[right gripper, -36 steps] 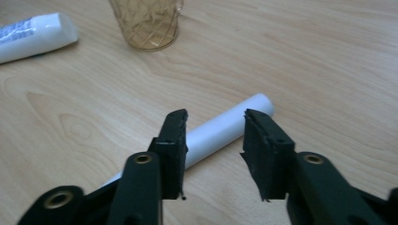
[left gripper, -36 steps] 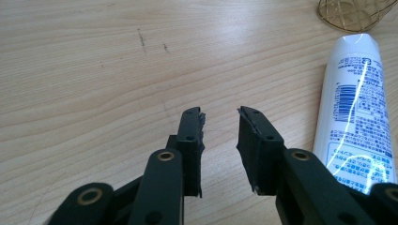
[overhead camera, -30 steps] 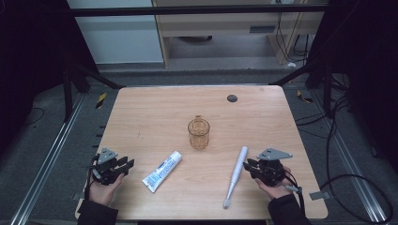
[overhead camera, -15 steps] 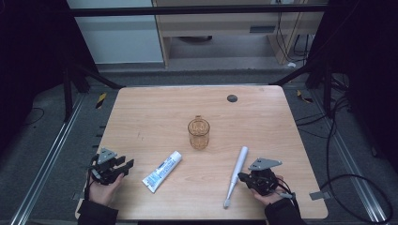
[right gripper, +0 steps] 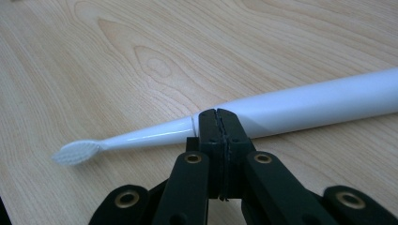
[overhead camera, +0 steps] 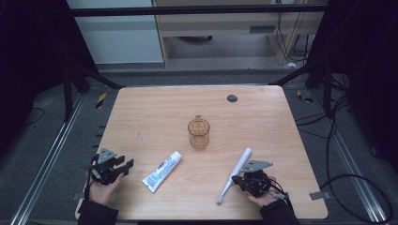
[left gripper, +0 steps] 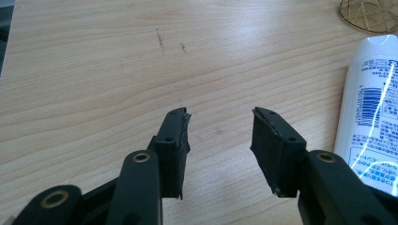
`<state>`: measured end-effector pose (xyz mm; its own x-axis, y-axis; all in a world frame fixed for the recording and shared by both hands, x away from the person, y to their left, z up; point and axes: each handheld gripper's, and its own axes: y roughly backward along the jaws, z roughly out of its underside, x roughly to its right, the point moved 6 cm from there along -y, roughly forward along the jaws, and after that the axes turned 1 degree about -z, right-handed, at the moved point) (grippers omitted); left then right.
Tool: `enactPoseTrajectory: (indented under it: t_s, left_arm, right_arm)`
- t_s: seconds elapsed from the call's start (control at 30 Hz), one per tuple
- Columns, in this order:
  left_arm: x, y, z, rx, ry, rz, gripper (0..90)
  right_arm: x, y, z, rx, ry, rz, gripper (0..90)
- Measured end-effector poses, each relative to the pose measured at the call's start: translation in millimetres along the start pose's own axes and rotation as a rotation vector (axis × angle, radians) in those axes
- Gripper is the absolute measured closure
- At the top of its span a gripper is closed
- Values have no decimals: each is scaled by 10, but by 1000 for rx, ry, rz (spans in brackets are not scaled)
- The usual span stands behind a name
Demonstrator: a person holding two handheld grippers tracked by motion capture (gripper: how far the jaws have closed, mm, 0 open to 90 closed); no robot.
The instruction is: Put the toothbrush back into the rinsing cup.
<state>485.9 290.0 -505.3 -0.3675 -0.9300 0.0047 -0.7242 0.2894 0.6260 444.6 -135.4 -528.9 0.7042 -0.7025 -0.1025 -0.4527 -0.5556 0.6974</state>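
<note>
Right gripper [right gripper: 217, 112] jaws pressed together, nothing between — tips at the toothbrush [right gripper: 281, 110], seemingly touching it. Left gripper [left gripper: 219, 126] jaws just opening, empty — toothpaste tube [left gripper: 371, 108] beside.

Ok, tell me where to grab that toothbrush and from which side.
Grip the toothbrush on its thick handle, not the thin tapering neck. It lies flat on the table, so probably come from above, jaws astride its length. The right gripper sits shut at its side and would have to open first.

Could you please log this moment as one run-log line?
left gripper: jaws just opening, empty | right gripper: shut, tips at toothbrush | toothpaste tube, cup: untouched
</note>
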Motion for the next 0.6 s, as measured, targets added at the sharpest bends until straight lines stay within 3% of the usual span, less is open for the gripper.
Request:
enactPoseTrajectory:
  t_s: [0.43, 0.6]
  left_arm:
    - [0, -5, -2, 1, -6, -6, 546]
    - [-7, -12, -5, 2, -4, -14, 530]
  right_arm:
    - [-46, -52, -82, 20, -1, -37, 895]
    - [64, 46, -183, 66, -20, 2, 897]
